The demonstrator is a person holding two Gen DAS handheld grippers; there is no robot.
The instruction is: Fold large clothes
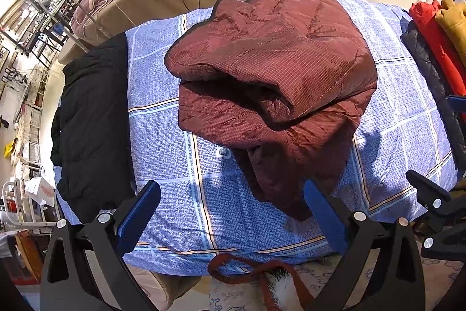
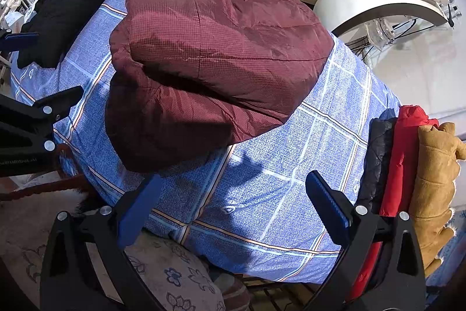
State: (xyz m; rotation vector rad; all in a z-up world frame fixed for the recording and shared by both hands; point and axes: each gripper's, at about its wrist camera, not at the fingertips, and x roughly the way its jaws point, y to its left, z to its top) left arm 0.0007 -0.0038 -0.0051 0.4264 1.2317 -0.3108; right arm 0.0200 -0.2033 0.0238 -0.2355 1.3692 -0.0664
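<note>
Jacket [image 1: 271, 72] bunched mid-bed on blue checked cover [image 1: 174, 142], sleeve trailing toward 6 o'clock. Left gripper [image 1: 233, 212] and right gripper [image 2: 233, 203] both spread, empty — I'd tuck sleeve first, then flatten.

1. Jacket [image 1: 271, 72], frame centre: maroon with a fine pale grid.
2. Bedcover [image 1: 163, 142]: blue with white and tan check lines.
3. Left garment [image 1: 93, 118]: black.
4. Right-edge coats: red [image 2: 404, 159], mustard [image 2: 434, 179].
5. Gripper pads [image 1: 323, 212]: blue.

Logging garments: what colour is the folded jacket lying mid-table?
Maroon jacket with a fine grid pattern, clearest in the right wrist view.
</note>
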